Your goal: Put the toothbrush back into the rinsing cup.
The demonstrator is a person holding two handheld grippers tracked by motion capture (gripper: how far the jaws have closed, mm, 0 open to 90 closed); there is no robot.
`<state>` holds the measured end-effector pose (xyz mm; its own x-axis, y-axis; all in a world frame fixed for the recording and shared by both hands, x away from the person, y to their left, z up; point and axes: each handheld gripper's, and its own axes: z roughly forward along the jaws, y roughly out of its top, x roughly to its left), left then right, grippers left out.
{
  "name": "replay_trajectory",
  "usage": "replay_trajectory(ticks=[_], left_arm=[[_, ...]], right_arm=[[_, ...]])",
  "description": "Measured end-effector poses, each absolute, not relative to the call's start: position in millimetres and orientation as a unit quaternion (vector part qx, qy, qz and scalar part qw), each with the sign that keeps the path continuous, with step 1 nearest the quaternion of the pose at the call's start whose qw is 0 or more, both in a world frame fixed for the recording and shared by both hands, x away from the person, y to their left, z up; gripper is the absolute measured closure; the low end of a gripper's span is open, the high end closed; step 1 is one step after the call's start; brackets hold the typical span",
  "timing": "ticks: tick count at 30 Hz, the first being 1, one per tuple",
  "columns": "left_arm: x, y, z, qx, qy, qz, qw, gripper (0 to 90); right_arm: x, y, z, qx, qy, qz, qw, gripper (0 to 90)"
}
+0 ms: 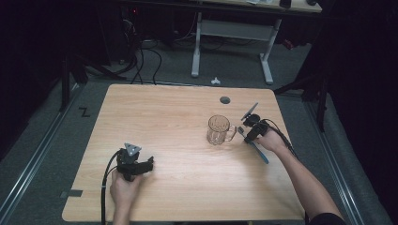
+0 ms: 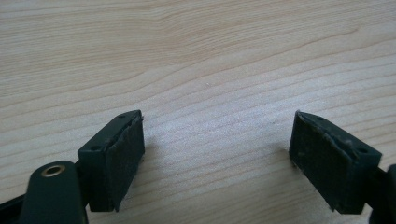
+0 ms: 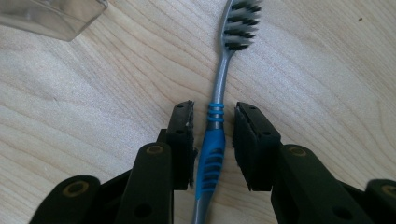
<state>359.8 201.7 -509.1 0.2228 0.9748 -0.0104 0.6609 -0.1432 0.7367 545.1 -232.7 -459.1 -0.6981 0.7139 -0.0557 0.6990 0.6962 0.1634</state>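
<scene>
A grey and blue toothbrush (image 3: 219,79) lies flat on the wooden table (image 1: 178,108), bristles pointing toward a clear glass mug (image 1: 218,130). My right gripper (image 3: 214,135) straddles the toothbrush's neck, one jaw on each side with a narrow gap to each, so it stands open. In the high view the right gripper (image 1: 248,136) is just right of the mug, and the toothbrush's blue handle (image 1: 261,153) trails out behind it. A clear part of the mug (image 3: 51,16) shows at the top left. My left gripper (image 2: 217,154) rests wide open on bare wood at the near left (image 1: 149,164).
A round cable hole (image 1: 225,100) sits in the table behind the mug. A white-legged desk (image 1: 234,30) stands beyond the table, with cables on the dark floor. Bare wood stretches between the two grippers.
</scene>
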Motion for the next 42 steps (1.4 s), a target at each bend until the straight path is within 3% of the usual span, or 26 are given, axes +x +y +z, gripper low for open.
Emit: replay_trajectory(ticks=[19, 42], left_arm=[[359.8, 201.7, -509.1, 0.714, 0.572, 0.247, 0.318, 18.6], [359.8, 201.7, -509.1, 0.715, 0.572, 0.247, 0.318, 18.6]], right_arm=[[550.7, -235.9, -458.2, 0.389, 0.919, 0.052, 0.037, 78.5], [550.6, -233.3, -457.3, 0.385, 0.921, 0.051, 0.038, 79.3]])
